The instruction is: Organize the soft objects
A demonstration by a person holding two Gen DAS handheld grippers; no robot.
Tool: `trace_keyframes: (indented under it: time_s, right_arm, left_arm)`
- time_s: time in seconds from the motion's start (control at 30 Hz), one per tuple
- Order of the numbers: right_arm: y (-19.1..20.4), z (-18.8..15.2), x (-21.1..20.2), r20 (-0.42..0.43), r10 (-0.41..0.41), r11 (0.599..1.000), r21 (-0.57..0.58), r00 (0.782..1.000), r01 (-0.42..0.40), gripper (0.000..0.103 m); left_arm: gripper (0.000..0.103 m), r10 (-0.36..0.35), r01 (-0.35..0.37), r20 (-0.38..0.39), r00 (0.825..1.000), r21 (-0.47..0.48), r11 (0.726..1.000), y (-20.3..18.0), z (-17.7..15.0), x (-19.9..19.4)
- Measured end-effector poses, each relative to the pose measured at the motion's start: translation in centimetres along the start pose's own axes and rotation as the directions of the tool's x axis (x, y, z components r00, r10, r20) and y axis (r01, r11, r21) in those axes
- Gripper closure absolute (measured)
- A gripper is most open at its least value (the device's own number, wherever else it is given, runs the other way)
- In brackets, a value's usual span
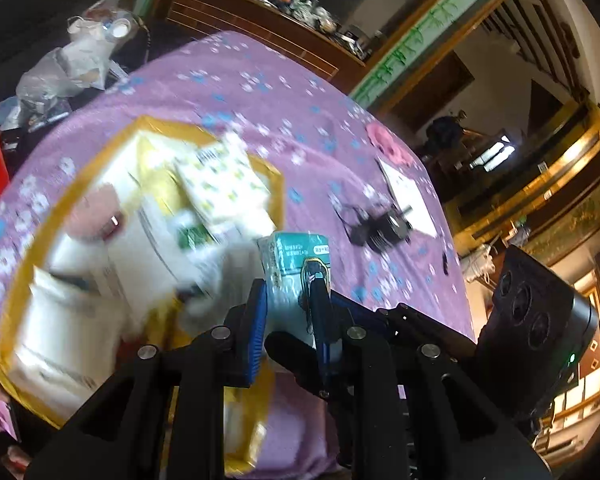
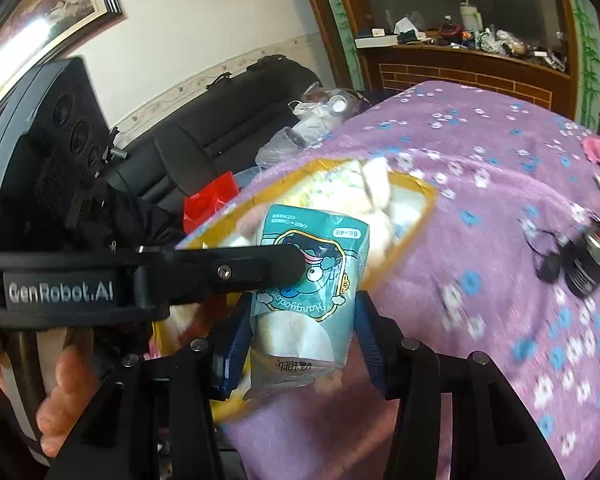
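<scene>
A teal tissue pack (image 1: 296, 260) with a cartoon print hangs above the bed, and both grippers grip it. In the left wrist view my left gripper (image 1: 290, 320) is shut on its lower end, blue pads against both sides. In the right wrist view my right gripper (image 2: 304, 336) is shut on the same pack (image 2: 320, 240), with a blue pad on each flank. The left gripper's black finger (image 2: 260, 268) reaches in from the left and lies across the print. Beyond the pack stands a gold-rimmed box (image 1: 276, 184) that holds several white tissue packs (image 1: 224, 184).
A purple floral bedspread (image 1: 284, 92) covers the bed. On it lie a black gadget with a cable (image 1: 384, 228), a white card (image 1: 408, 196) and a pink item (image 1: 384, 140). A black sofa (image 2: 220, 128), a red bag (image 2: 212, 200) and a cluttered wooden cabinet (image 2: 460, 68) stand around the bed.
</scene>
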State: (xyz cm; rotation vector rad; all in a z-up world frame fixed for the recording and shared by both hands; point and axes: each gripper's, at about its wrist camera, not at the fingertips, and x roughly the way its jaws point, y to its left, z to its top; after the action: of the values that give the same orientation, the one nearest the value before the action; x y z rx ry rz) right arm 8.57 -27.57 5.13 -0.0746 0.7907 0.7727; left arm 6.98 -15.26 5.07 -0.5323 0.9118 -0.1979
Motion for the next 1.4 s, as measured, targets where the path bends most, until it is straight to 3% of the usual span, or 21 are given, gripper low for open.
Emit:
trace_keyframes:
  time_s: [0.1,0.17,0.2,0.27,0.4,0.47,0.53,0.63,0.7,0.83,1.07,1.17,1.4]
  right_arm:
    - [-0.2,1.9,2.0,-0.010,0.000,1.000,0.024,1.000,0.000,0.053]
    - [-0.1,2.6,3.5,-0.016,-0.028,0.999,0.027,0.999,0.028,0.049]
    - [0.2,2.6,4.1,-0.019,-0.035,0.999,0.027,0.999,0.035,0.048]
    - [0.7,2.3,4.9,-0.028,-0.040,0.999,0.025,0.999,0.041,0.047]
    - [1.4,1.5,3.8,0.026,-0.055,0.998,0.045,0.998,0.054,0.034]
    - [1.4,0.3,2.3,0.056,-0.062,0.995,0.081,0.996,0.058,0.030]
    - [1.2,-1.0,0.9,0.068,-0.070,0.992,0.115,0.995,0.061,0.029]
    - [1.0,-2.6,-0.1,0.054,-0.112,0.981,0.164,0.992,0.101,0.029]
    - [1.4,-3.1,-0.5,0.045,-0.129,0.981,0.153,0.991,0.121,0.029]
    - [2.0,-3.6,-1.6,0.022,-0.191,0.972,0.146,0.981,0.185,0.029]
    - [2.5,-3.8,-3.4,0.019,-0.229,0.961,0.165,0.973,0.222,0.027]
    - [2.9,-3.9,-4.0,0.028,-0.239,0.959,0.164,0.971,0.232,0.026]
    - [3.0,-4.0,-3.9,0.025,-0.209,0.967,0.153,0.978,0.202,0.025]
  left_arm:
    - [0.084,0.027,-0.027,0.012,1.000,0.003,1.000,1.1,1.3,0.3]
    - [0.081,0.092,-0.092,0.013,0.996,0.019,0.996,1.6,1.6,0.8]
    - [0.077,0.121,-0.121,0.020,0.992,0.021,0.992,1.9,1.5,0.9]
    - [0.051,0.147,-0.148,0.028,0.989,0.020,0.989,2.4,0.9,0.9]
    - [0.040,0.222,-0.225,0.103,0.970,0.010,0.974,2.2,-0.6,-0.9]
    - [0.029,0.286,-0.292,0.155,0.946,0.018,0.956,1.6,-1.3,-1.9]
    - [0.024,0.370,-0.389,0.216,0.903,0.049,0.920,0.6,-2.0,-2.6]
    - [0.024,0.482,-0.525,0.264,0.835,0.120,0.843,-1.0,-2.8,-2.9]
    - [0.024,0.520,-0.568,0.289,0.804,0.112,0.816,-1.5,-3.2,-3.3]
    - [0.024,0.499,-0.543,0.262,0.826,0.127,0.830,-1.8,-3.8,-3.5]
    - [0.024,0.507,-0.546,0.244,0.827,0.131,0.827,-2.1,-4.7,-4.2]
    - [0.024,0.523,-0.561,0.241,0.817,0.122,0.819,-2.0,-4.9,-4.6]
    - [0.024,0.532,-0.570,0.242,0.811,0.121,0.813,-1.8,-5.2,-4.9]
